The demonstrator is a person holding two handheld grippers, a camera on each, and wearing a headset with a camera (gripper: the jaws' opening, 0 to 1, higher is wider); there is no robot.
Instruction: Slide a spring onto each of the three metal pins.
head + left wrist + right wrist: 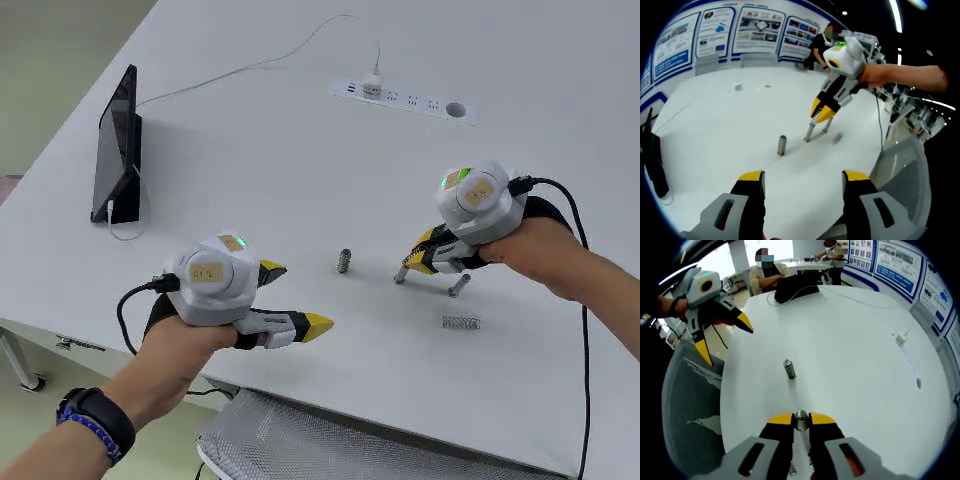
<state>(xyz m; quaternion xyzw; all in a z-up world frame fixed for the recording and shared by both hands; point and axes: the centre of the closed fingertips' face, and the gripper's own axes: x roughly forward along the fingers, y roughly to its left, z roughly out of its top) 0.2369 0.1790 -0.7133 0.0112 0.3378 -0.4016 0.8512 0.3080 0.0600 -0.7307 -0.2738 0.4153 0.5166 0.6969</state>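
Observation:
On the white table (pixel 300 170) a metal pin (pixel 344 261) stands upright with a spring on it; it also shows as the pin (pixel 782 145) and the pin (pixel 789 369). My right gripper (pixel 418 258) is shut on a coiled spring (pixel 800 420), whose lower end (pixel 401 273) touches the table. Just right of it is another short pin (pixel 459 285). A loose spring (pixel 461 322) lies flat nearer to me. My left gripper (pixel 295 297) hovers open and holds nothing, left of the upright pin, with its fingertips (pixel 752 176) wide apart.
A tablet (pixel 118 145) stands on a stand at the table's left, with a cable. A power strip (pixel 400 98) lies at the far side. A mesh chair back (pixel 300 440) sits at the near table edge. People sit at another table (pixel 790 282).

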